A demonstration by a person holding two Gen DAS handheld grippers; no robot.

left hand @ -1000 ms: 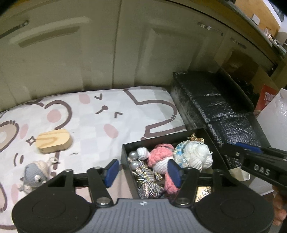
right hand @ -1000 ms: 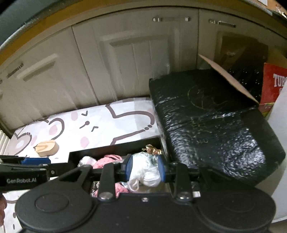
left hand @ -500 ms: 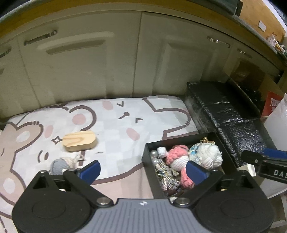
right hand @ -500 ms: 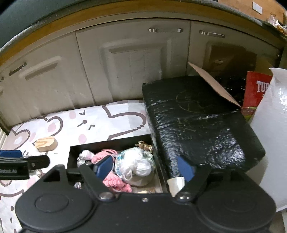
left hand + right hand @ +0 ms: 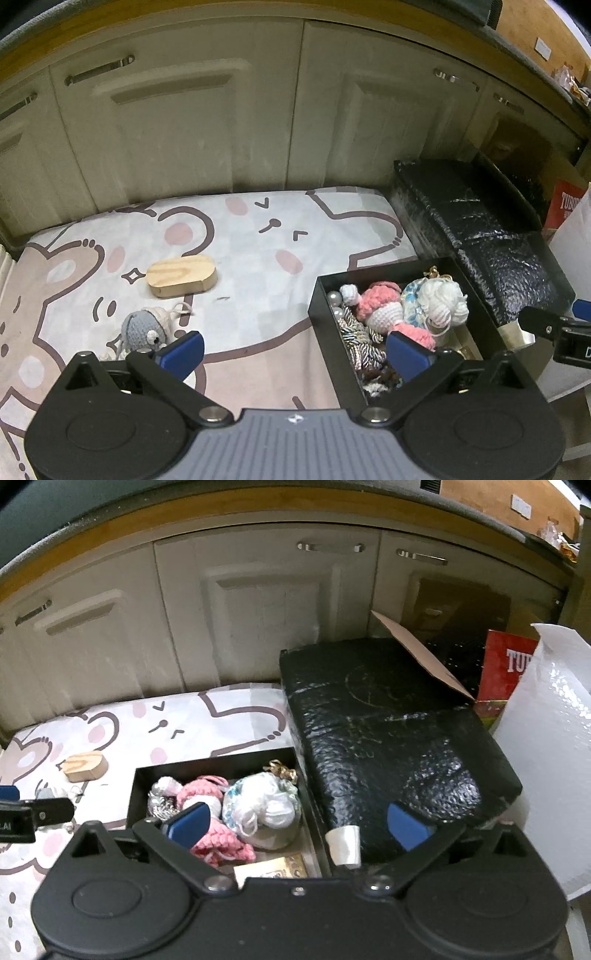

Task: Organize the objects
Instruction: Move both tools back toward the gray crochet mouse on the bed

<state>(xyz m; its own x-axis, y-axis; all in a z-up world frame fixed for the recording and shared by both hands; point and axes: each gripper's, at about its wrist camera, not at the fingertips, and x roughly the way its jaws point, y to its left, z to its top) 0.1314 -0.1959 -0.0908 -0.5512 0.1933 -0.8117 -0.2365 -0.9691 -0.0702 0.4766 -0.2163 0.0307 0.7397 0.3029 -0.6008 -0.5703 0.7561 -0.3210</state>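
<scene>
Left hand-held gripper (image 5: 293, 349): jaws spread wide, nothing between them; it hangs above the mat, between the loose toy and the box.
Right hand-held gripper (image 5: 299, 821): also spread wide and empty, poised over the box's right edge.
Black rectangular open box (image 5: 391, 267): sits on the mat's right side, just beside the black wrapped bundle (image 5: 388, 734).
Already stowed: a pink-and-white crocheted doll (image 5: 384, 308), a white yarn pompom on pale blue floral cloth (image 5: 443, 299), silver beads with a striped tassel cord (image 5: 351, 328), and a small gold trinket (image 5: 281, 768) at the back; a printed card (image 5: 273, 867) lies at the near end.
Left outside: a grey crocheted toy with stringy legs (image 5: 142, 328), lying on the mat near the left gripper's left finger; a pale oval wooden block (image 5: 181, 276), farther back and apart from the toy.
Cartoon-print mat (image 5: 258, 317): the surface carrying everything, in front of cream cabinet doors (image 5: 184, 122).
Progress: well along, judging by the crowded box; two pieces appear to remain.
Likely next: the grey toy, being nearest the left gripper.
Caution: the box is crowded, so room for the block looks tight.
</scene>
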